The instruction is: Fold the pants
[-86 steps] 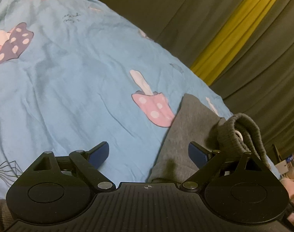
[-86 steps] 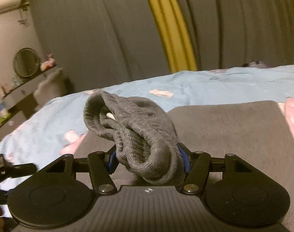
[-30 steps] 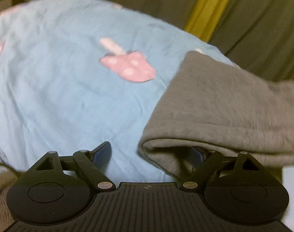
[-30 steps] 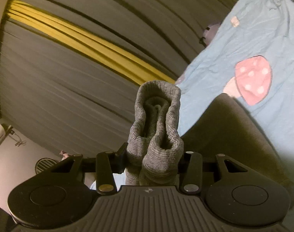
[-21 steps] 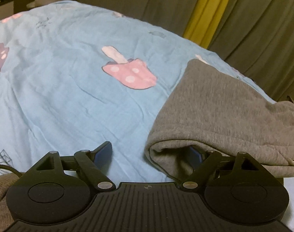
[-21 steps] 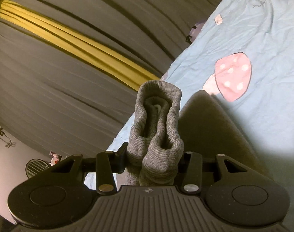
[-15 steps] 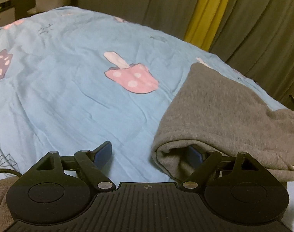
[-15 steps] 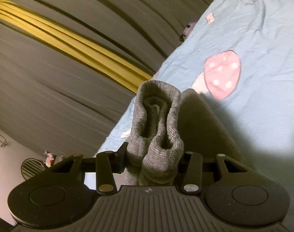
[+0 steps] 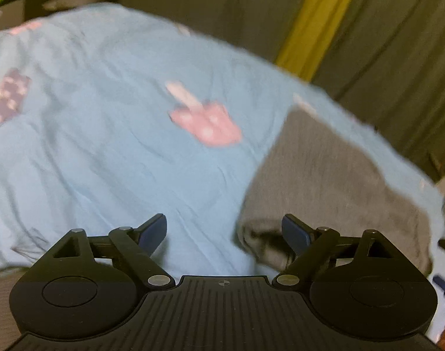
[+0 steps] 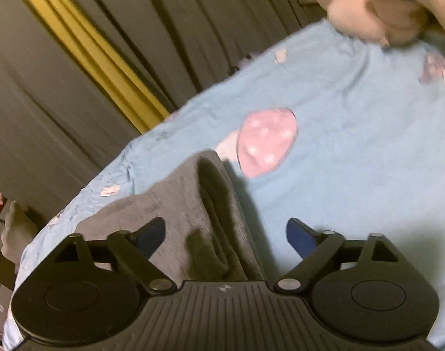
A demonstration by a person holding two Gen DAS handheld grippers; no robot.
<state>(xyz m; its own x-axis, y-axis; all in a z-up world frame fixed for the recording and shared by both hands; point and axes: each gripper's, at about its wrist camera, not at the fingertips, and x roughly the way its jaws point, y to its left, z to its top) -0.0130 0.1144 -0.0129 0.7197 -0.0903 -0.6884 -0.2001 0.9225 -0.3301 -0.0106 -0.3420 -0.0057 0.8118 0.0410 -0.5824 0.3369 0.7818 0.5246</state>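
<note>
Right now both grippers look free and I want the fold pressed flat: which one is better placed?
Probably the right gripper: it is open with the folded pants directly between its fingers. The left gripper, also open, sits over the sheet, the pants off to its right.

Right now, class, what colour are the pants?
Grey pants, clearest in the right wrist view.

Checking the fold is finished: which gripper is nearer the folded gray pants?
Hard to call. The right gripper hangs open right over the folded gray pants; the left gripper stands open at their near corner.
</note>
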